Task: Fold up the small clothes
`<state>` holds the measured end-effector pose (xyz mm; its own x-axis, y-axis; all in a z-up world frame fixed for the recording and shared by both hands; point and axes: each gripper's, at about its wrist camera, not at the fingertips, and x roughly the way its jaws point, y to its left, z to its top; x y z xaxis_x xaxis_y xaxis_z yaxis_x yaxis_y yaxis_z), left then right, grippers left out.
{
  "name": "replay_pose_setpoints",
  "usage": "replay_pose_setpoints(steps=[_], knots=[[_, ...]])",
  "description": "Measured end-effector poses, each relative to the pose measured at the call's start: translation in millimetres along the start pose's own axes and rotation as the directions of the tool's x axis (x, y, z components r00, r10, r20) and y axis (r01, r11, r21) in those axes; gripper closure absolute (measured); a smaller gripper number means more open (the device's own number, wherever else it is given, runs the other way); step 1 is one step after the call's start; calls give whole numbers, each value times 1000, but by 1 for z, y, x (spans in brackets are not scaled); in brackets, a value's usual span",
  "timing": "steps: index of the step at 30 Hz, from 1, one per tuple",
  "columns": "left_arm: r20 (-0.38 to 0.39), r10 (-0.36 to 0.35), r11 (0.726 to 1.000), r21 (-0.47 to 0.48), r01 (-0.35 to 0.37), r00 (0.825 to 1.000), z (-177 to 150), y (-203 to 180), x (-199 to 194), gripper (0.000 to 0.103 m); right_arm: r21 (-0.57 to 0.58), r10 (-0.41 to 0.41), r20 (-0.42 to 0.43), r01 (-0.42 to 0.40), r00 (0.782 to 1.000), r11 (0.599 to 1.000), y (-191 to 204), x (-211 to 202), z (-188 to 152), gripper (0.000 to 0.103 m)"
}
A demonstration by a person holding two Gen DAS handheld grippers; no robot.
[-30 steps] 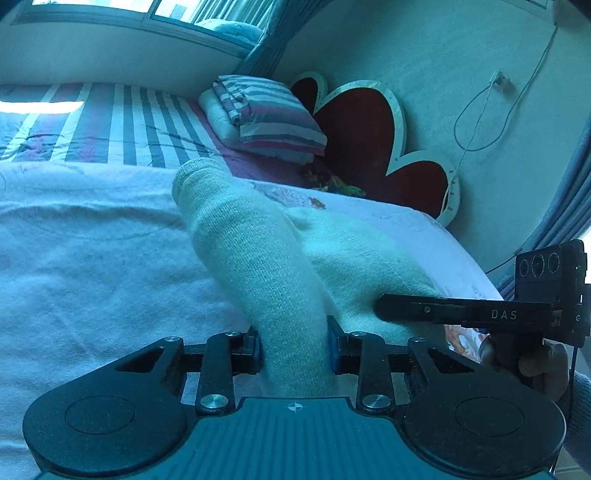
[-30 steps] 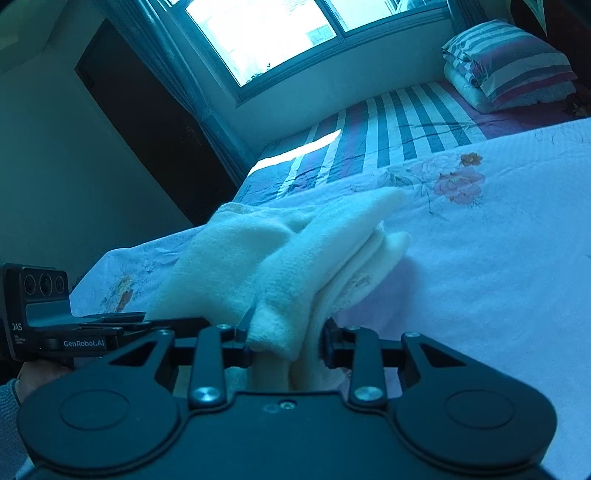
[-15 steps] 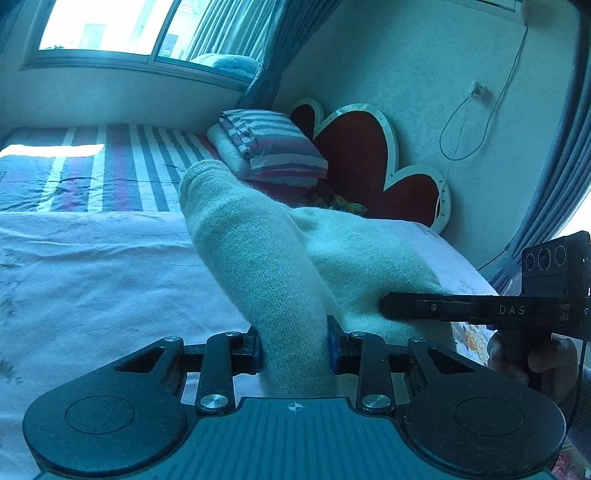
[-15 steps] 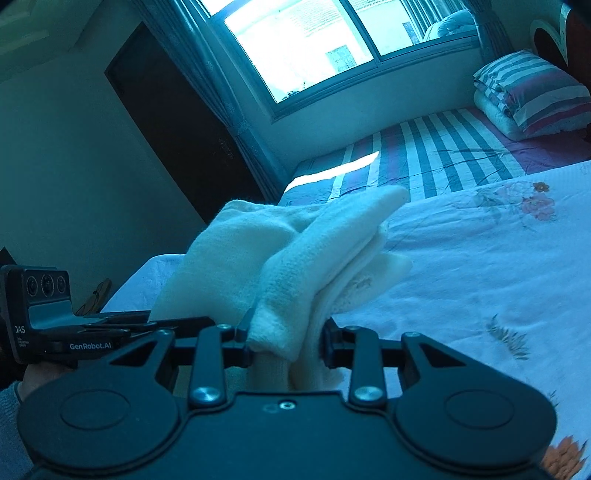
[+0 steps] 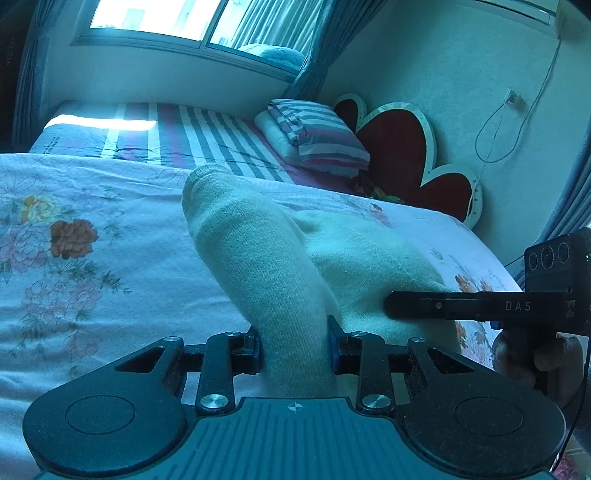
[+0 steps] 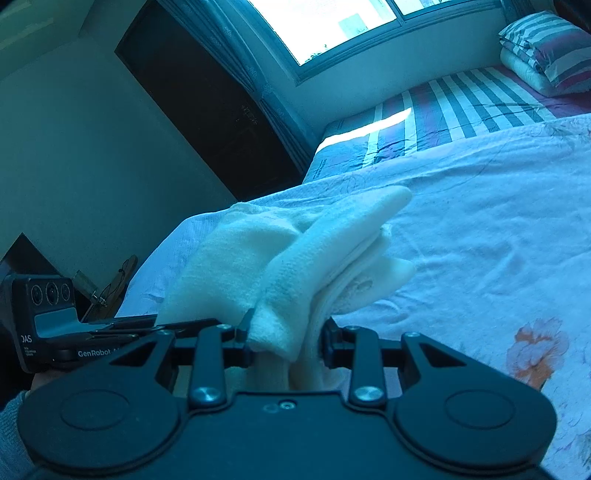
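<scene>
Fingers point(image 5: 255, 349) of both grippers around cream garment point(image 5: 266, 266)

Dim, blue-tinted light fills both views. Daylight comes from the window point(image 5: 155, 18) at twelve o'clock, blown out to white (no detail outside). A glare patch lies on the striped bedding point(image 5: 99, 123). Fisheye bending curves the edges; focus is sharp.
</scene>
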<state>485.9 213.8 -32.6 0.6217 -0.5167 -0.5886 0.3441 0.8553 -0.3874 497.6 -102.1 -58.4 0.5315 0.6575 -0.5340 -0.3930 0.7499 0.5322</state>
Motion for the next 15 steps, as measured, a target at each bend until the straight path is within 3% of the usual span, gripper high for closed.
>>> replay_pose_setpoints(steps=[15], knots=[[-100,-7,995,-96,-3,995,-48,49,26,71,76,-12,-91,19,996,997,-5,42,-36,70]])
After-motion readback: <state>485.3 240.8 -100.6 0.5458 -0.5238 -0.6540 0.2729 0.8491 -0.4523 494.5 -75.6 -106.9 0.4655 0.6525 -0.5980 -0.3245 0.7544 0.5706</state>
